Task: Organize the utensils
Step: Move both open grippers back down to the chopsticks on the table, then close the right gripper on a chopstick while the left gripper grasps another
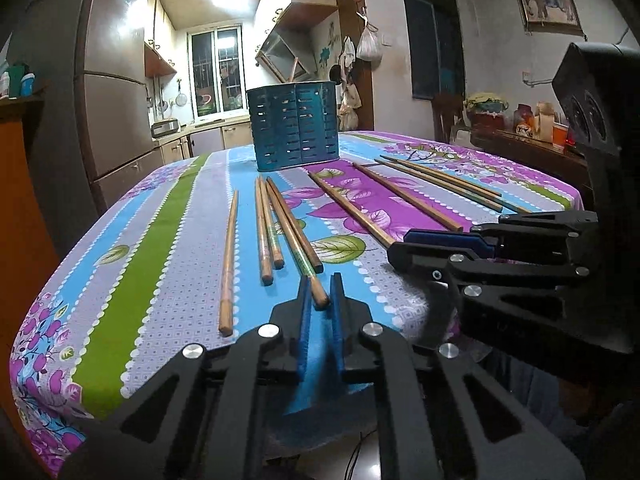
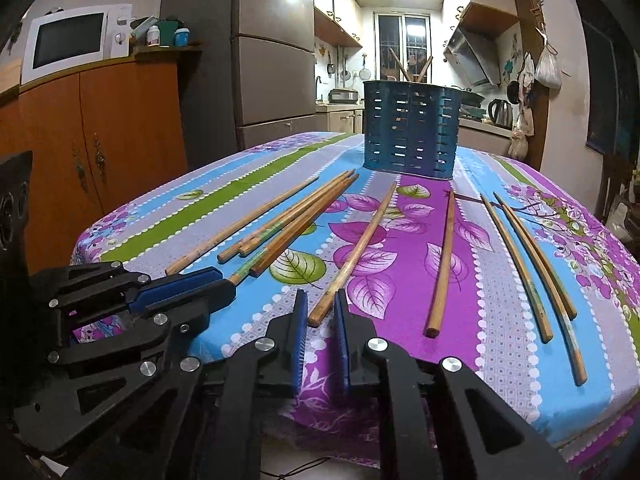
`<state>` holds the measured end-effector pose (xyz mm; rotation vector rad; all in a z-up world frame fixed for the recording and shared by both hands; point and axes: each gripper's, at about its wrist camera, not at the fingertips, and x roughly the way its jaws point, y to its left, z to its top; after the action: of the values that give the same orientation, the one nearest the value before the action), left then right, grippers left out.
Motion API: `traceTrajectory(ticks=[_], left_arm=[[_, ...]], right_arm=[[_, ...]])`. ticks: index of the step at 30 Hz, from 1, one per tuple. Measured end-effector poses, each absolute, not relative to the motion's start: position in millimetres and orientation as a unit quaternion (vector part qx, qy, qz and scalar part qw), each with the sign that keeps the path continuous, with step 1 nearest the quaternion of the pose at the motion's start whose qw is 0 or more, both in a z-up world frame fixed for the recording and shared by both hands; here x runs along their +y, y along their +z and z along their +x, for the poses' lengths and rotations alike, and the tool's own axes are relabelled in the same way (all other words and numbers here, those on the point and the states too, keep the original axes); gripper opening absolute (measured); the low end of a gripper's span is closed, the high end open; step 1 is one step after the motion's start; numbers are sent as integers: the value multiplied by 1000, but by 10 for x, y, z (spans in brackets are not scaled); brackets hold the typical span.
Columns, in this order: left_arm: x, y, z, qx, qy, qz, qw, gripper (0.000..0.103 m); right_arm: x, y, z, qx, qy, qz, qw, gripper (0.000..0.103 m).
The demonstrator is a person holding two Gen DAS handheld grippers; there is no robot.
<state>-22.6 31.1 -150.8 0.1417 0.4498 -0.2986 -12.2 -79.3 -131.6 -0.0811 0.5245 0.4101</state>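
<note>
Several wooden chopsticks lie spread on a floral tablecloth (image 1: 168, 240) in front of a blue slotted utensil holder (image 1: 294, 126), also in the right wrist view (image 2: 410, 130). My left gripper (image 1: 320, 302) is open, its blue pads either side of the near end of a chopstick (image 1: 294, 248) without closing on it. My right gripper (image 2: 322, 312) is open around the near end of another chopstick (image 2: 354, 254). Each gripper shows in the other's view, the right gripper (image 1: 408, 244) and the left gripper (image 2: 224, 284).
Two chopstick tips stick out of the holder (image 2: 412, 70). More chopsticks lie to the right (image 2: 520, 264). A wooden cabinet (image 2: 92, 132) with a microwave (image 2: 72, 42) stands left of the table; a fridge (image 2: 272, 52) and kitchen lie behind.
</note>
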Motion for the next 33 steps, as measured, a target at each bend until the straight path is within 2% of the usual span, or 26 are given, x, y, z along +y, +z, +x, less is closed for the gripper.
traceTrajectory(ticks=[9,13,19,33], left_arm=[[317,-1520,-224,219,-150,61,962,8],[319,-1510,-231,218,-149,60,963,7],[272,-1431,-291,202,-157,68,964,8],[217,-871,-350,132,-172,79,973,7]], right_arm=[[-791,-1332,-106,263,188,-19,946,15],[-846,-1330,-108,262,183,-1,947,9],[-907,-1269,-147,251,181,2,951,8],[-1280,-660,-293,167,153,-15,974,7]])
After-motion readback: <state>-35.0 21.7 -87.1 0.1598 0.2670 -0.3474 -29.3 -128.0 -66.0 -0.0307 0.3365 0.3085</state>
